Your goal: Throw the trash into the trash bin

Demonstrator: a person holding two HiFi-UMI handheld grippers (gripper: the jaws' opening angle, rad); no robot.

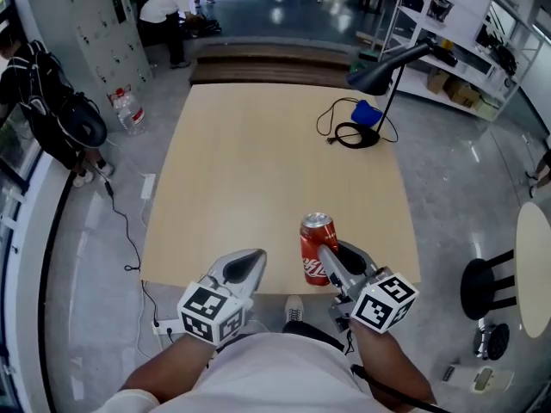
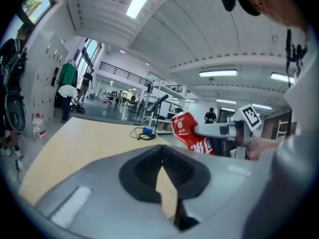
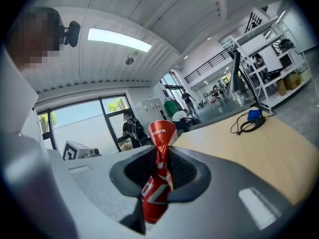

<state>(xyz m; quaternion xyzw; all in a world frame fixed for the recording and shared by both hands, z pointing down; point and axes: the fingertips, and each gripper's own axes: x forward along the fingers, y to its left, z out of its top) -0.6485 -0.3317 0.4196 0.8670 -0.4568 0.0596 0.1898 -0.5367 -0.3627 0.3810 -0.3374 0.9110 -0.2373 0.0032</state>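
R hand-held gripper (image 1: 337, 256) is clamped on a red aluminium drink can (image 1: 315, 241) – jaws narrow, pads pinching the can's dented waist, as the right gripper view shows (image 3: 160, 151). The can stands roughly upright in the head view, over the near edge of the pale wooden counter (image 1: 258, 162); its top rim sticks out past the jaw tips. L hand-held gripper (image 1: 244, 265) is just beside it, to the left, jaws closed tip to tip w/ nothing between them – only counter shows through the gap behind the tips. A black desk lamp (image 1: 387, 69) stands at the counter's far right corner, w/ a small blue object (image 1: 366, 112) and a black cable near its base.
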